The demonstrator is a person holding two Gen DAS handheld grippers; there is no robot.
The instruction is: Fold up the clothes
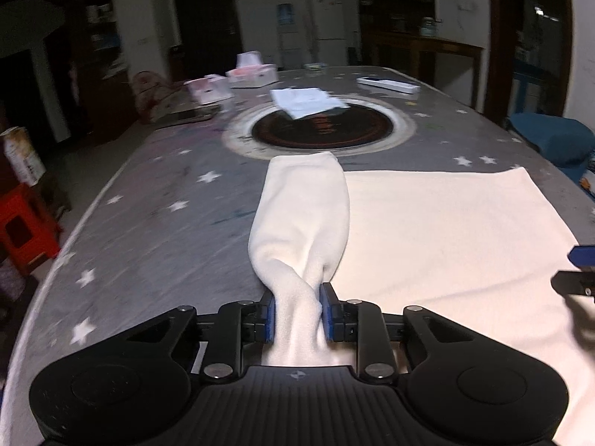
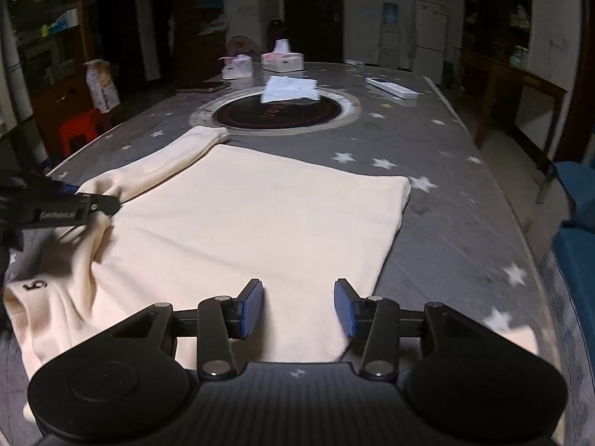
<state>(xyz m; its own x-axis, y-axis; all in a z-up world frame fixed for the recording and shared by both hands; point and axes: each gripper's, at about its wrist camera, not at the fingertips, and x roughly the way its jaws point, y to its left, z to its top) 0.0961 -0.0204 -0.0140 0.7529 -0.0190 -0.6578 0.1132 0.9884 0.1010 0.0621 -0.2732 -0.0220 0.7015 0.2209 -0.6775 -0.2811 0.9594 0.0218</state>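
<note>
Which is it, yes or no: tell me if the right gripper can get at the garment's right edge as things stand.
Probably yes. The right gripper stands open just over the cream garment, and its right edge lies flat on the table with nothing on it.

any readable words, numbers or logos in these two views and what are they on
"6" or a similar single dark mark, ambiguous: on the cream garment, near its left edge.
White lettering on the left claw's finger: too blurred to read.
Print on the round black hotplate: too blurred.
Carton beside the table: print too small.
Blue poster on the far wall: unreadable.
</note>
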